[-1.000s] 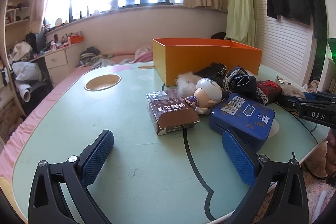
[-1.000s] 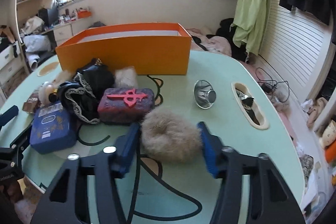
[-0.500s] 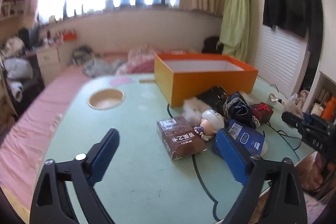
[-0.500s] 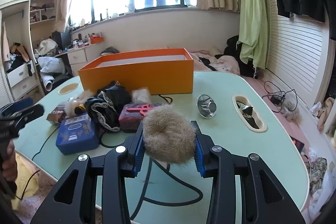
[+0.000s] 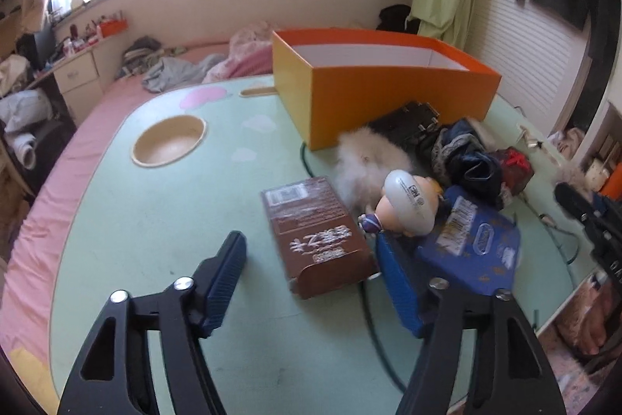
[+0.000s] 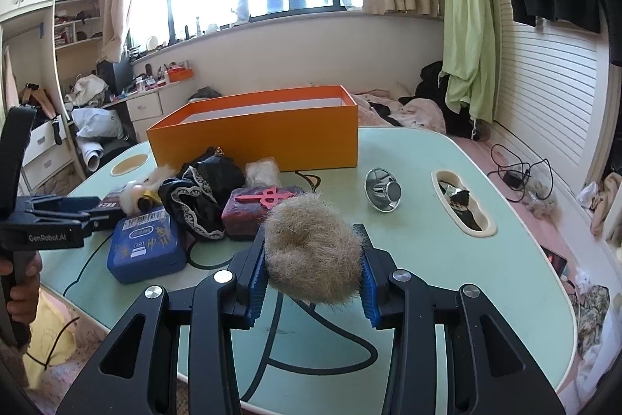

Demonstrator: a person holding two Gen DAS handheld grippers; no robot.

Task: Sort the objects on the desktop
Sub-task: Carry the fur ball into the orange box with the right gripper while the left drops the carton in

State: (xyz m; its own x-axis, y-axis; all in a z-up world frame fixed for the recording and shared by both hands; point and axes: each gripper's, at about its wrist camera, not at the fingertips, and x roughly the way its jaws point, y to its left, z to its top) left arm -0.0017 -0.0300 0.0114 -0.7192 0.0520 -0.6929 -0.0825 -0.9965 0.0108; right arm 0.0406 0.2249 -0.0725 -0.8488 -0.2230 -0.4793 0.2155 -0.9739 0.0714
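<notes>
My left gripper (image 5: 311, 279) hovers low over the green table (image 5: 155, 220), its jaws closing around a brown printed carton (image 5: 315, 232). A gap shows between the left finger (image 5: 227, 271) and the carton, so the pads are not pressing. Right of the carton lie a big-headed doll (image 5: 408, 205), a white fluffy ball (image 5: 365, 158) and a blue tin (image 5: 474, 247). My right gripper (image 6: 313, 271) is shut on a tan fur ball (image 6: 313, 247), held up off the table. Behind the pile stands the orange box (image 6: 256, 139), open and showing white inside.
A dark lace-trimmed cloth (image 6: 202, 193), a purple case with a red cross (image 6: 256, 209) and a silver metal cup (image 6: 383, 195) lie before the box. The table has a round recess (image 5: 169, 140) and a long slot (image 6: 462, 205). A hand (image 6: 19, 282) holds the left gripper's handle.
The left jaws have narrowed from wide open and come in around the brown carton, tilting downward. The right gripper shut on the fur ball and lifted it, then kept still.
</notes>
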